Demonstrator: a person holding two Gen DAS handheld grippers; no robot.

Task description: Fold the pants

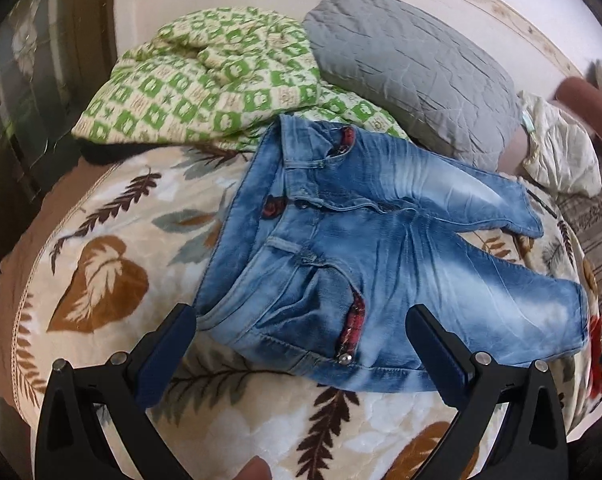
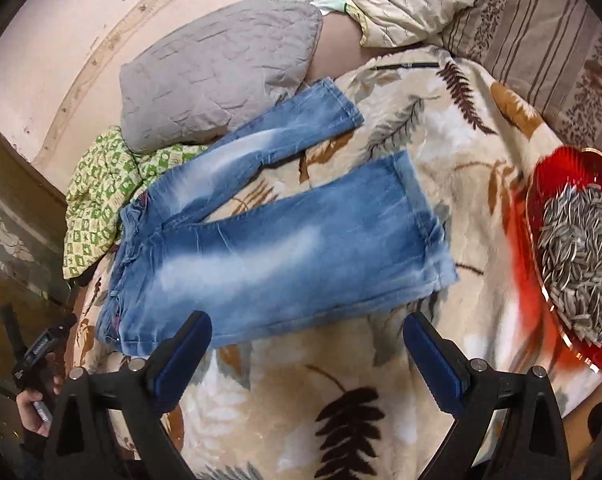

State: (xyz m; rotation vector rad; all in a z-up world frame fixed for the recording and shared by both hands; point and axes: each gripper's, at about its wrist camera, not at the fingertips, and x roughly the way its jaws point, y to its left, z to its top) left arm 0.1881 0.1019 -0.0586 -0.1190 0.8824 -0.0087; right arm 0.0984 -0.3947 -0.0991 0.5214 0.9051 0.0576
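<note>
The left gripper [image 1: 301, 340] hangs with its jaws spread wide and nothing between the pads, poised above the waistband end of the pants [image 1: 365, 248]; its right finger overlaps the hip edge of the denim in the view, though whether it touches cannot be told. The right gripper [image 2: 307, 344] is likewise wide open and empty, over the blanket [image 2: 341, 408] just beside the lower edge of the nearer leg. The pants lie flat and unfolded on the leaf-patterned blanket covering the bed, front up, legs splayed apart in a V. The waistband end rests against a green checked quilt [image 1: 189, 80], and the farther leg reaches toward a grey pillow [image 1: 413, 56]. A red dish of sunflower seeds [image 2: 573, 240] sits on the blanket beyond the leg cuffs.
</note>
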